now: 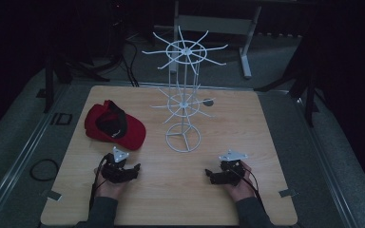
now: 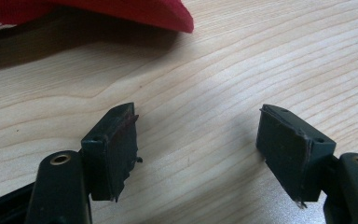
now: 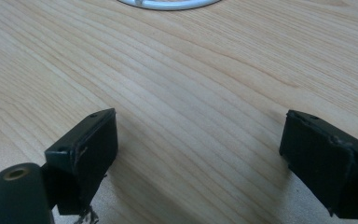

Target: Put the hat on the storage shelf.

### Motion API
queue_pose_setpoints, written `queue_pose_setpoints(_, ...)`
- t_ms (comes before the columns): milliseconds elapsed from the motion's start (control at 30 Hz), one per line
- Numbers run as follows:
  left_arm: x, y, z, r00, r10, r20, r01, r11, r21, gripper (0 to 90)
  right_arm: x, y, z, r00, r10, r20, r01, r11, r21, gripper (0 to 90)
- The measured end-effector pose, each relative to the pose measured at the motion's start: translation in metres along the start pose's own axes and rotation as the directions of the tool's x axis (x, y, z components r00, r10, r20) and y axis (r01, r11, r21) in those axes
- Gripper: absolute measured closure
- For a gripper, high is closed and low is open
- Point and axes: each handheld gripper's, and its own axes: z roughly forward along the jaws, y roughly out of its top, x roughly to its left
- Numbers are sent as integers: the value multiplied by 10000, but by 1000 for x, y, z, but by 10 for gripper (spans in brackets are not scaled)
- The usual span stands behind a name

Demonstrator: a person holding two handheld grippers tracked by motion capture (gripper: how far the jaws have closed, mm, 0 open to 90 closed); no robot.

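Note:
A red cap (image 1: 115, 125) with a black inner band lies on the wooden table (image 1: 228, 128) at the left; its red edge (image 2: 135, 11) lies at the top of the left gripper view. A white wire display stand (image 1: 184, 90) with two tiers of radiating hooks rises from a ring base (image 1: 183, 137) at the table's middle; the base's rim (image 3: 168, 4) lies ahead of the right gripper. My left gripper (image 1: 135, 170) rests near the front, below the cap, open and empty (image 2: 198, 135). My right gripper (image 1: 210, 175) rests front right, open and empty (image 3: 198, 144).
Small tape tabs (image 1: 53, 194) mark the table's front corners. A dark round mark (image 1: 208, 101) sits on the table behind the stand. A coiled cable (image 1: 43, 169) lies on the floor at the left, and a white frame (image 1: 214, 23) stands behind the table.

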Motion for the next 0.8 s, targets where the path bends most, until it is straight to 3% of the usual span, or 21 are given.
queue_pose_setpoints(600,-1,2,0,10000,-43,-12,43,9999,152,283,0,0,0,10000,-10,-15,10,10000,5,112)
queue_pose_setpoints(800,6,1,-6,9983,-579,-9,579,9981,203,462,0,0,0,10000,-13,-14,13,10000,11,112)
